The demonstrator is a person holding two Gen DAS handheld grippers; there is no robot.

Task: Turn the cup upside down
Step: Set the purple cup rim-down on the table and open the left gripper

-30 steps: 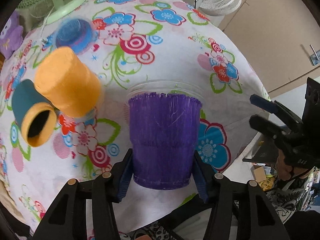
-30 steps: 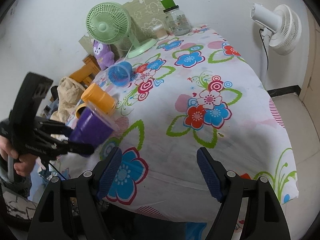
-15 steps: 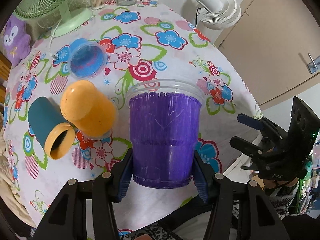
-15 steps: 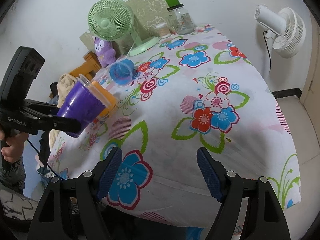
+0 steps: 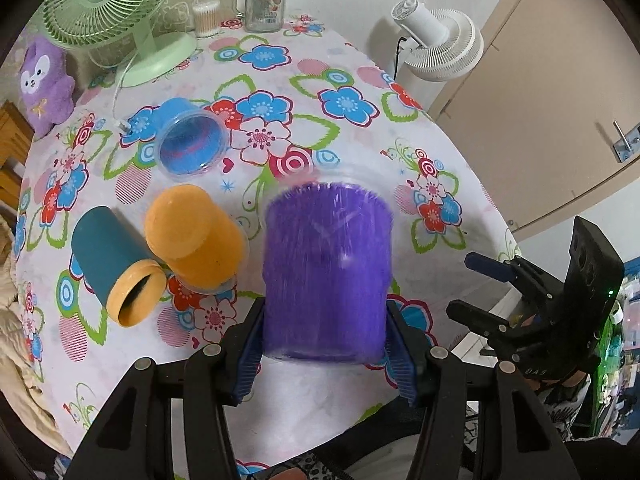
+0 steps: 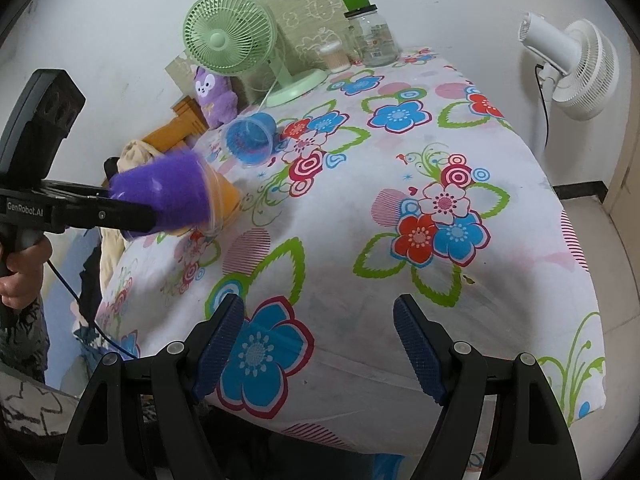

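Left wrist view: purple cup [image 5: 326,276] clamped between left jaws; right jaws wide apart, empty.

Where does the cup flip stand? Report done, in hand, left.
Done: the left claw has the purple cup clamped near its base and lifted off the floral cloth. In hand: from the right wrist view the cup lies about level, mouth towards the table, blurred with motion. Left: finish the turn, set it rim down, let go. The right claw is open and holds nothing.
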